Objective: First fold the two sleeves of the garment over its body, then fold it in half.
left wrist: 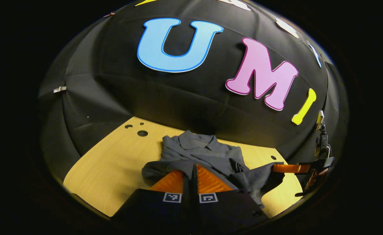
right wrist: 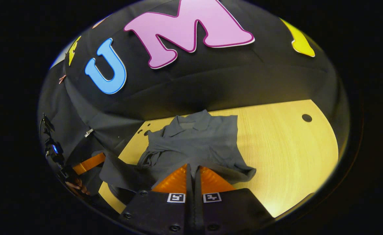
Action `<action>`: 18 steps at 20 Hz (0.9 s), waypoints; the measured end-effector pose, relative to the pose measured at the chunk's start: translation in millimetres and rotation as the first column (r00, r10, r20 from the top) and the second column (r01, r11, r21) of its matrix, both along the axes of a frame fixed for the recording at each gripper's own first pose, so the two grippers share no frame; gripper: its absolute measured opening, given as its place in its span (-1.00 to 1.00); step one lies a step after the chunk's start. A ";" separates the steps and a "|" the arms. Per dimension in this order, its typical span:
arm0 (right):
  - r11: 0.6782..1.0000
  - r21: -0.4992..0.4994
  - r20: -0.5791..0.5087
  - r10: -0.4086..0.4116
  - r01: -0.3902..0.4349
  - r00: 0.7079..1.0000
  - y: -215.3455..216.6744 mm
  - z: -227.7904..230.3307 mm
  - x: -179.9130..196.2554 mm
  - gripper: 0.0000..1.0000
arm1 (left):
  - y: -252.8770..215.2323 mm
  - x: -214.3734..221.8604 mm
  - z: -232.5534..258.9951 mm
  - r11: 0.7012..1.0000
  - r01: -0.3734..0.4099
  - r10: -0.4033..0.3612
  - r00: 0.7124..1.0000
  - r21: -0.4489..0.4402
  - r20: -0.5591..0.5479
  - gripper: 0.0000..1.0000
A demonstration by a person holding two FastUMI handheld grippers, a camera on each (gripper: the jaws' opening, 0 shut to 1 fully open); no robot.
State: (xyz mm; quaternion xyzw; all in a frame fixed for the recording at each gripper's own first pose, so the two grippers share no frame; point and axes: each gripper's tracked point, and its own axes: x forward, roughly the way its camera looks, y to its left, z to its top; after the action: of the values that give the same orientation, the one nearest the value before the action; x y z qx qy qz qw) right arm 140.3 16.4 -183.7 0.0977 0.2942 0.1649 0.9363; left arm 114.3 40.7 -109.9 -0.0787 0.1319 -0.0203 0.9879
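Both grippers, left (left wrist: 191, 169) and right (right wrist: 192, 170), pinch the shirt's (right wrist: 194, 140) near hem; lift together and lay it evenly over the collar (right wrist: 191, 122).

A pale wooden tabletop (right wrist: 276, 147) with round drilled holes (left wrist: 142, 133) near its far edge sits before a draped black cloth wall (left wrist: 178, 94), where a small metal clip (left wrist: 59, 89) pins the fabric.
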 end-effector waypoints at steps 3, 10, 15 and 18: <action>1.000 -0.002 0.021 -0.020 0.020 1.000 -5.1 5.8 27.1 -0.90 | 0.5 27.2 16.3 1.000 0.014 -0.014 0.999 0.019 0.030 -0.89; 0.998 -0.023 0.100 -0.060 0.062 0.993 -13.3 19.8 105.3 -0.91 | 22.9 106.8 36.0 1.000 -0.024 0.023 0.998 0.010 0.062 -0.89; 0.994 -0.044 0.144 -0.091 0.098 0.985 -20.9 12.7 165.3 -0.90 | 58.5 173.2 20.8 0.996 -0.089 0.089 0.995 0.000 0.053 -0.90; 0.991 -0.052 0.178 -0.113 0.124 0.977 -24.9 9.6 197.3 -0.90 | 73.9 214.1 10.4 0.993 -0.113 0.114 0.992 -0.024 0.046 -0.90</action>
State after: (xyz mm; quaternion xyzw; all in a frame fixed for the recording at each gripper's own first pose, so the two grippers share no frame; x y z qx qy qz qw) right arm 337.6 -8.5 -174.1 0.0707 0.2096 0.1073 0.9693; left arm 328.4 114.6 -99.5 -0.0962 0.1036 0.0325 0.9894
